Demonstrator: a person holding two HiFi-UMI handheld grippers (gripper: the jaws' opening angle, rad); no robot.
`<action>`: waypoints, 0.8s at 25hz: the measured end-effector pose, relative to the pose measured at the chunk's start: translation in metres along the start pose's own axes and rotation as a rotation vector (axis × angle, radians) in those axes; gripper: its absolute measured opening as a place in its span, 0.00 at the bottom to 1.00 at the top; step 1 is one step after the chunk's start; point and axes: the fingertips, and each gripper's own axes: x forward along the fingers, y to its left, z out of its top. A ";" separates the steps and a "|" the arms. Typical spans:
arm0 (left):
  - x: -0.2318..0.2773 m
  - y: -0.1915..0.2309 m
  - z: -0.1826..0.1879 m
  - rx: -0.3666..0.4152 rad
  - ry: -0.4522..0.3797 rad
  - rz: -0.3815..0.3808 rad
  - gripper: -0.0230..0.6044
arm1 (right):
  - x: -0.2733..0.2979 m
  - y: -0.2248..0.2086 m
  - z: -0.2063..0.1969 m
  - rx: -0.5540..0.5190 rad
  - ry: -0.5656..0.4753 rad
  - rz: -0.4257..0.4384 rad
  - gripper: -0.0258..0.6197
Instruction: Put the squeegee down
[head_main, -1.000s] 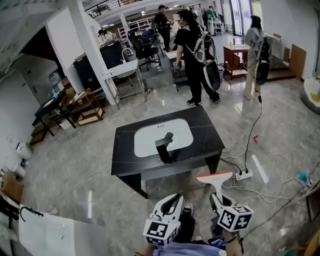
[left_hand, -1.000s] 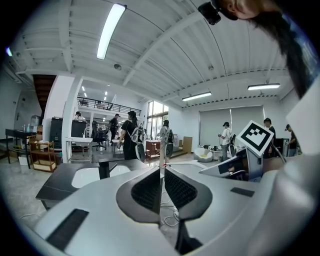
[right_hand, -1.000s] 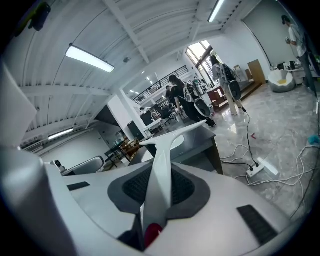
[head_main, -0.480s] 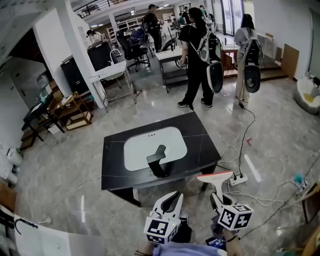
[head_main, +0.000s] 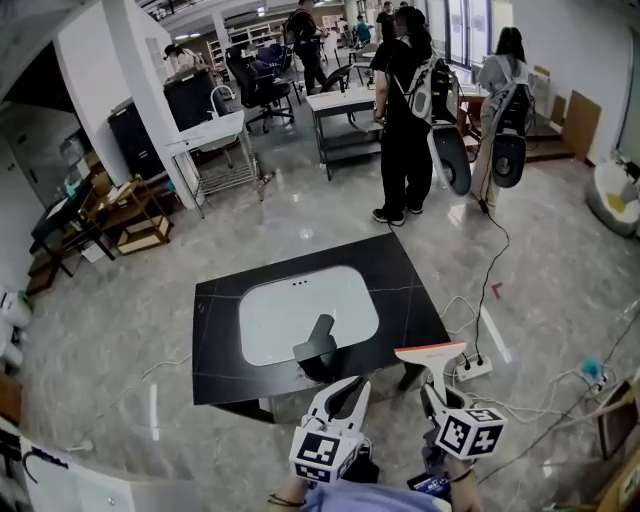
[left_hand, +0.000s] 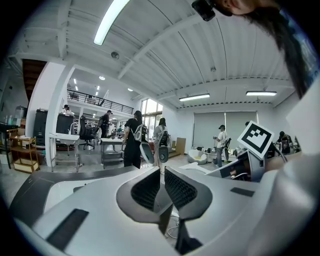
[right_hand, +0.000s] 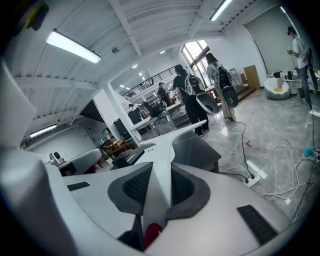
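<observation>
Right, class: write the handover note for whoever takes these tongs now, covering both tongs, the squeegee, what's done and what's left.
Left tongs: shut, nothing in them.
Right tongs: shut on the squeegee handle, blade pointing ahead.
Squeegee is held off any surface, by the near right corner of the black counter.
Done: nothing set down yet.
Left: put the squeegee down, open the right tongs.

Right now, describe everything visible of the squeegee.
The squeegee is white, plastic-looking and T-shaped: a wide head with an orange-red strip along its far edge, and a tapering handle with a red patch near its end. The right gripper is shut on the handle, its jaws pressing on both sides. The squeegee hangs in the air, head forward and about level, near the black table's near right corner, touching nothing but the gripper.
</observation>
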 end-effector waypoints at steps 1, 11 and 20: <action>0.007 0.005 -0.001 0.001 0.003 -0.008 0.10 | 0.007 -0.001 0.004 0.000 -0.001 -0.006 0.16; 0.063 0.048 0.005 -0.008 0.003 -0.083 0.10 | 0.060 -0.011 0.038 0.021 -0.019 -0.082 0.16; 0.086 0.052 -0.002 -0.037 0.025 -0.127 0.10 | 0.072 -0.020 0.043 0.039 0.003 -0.119 0.16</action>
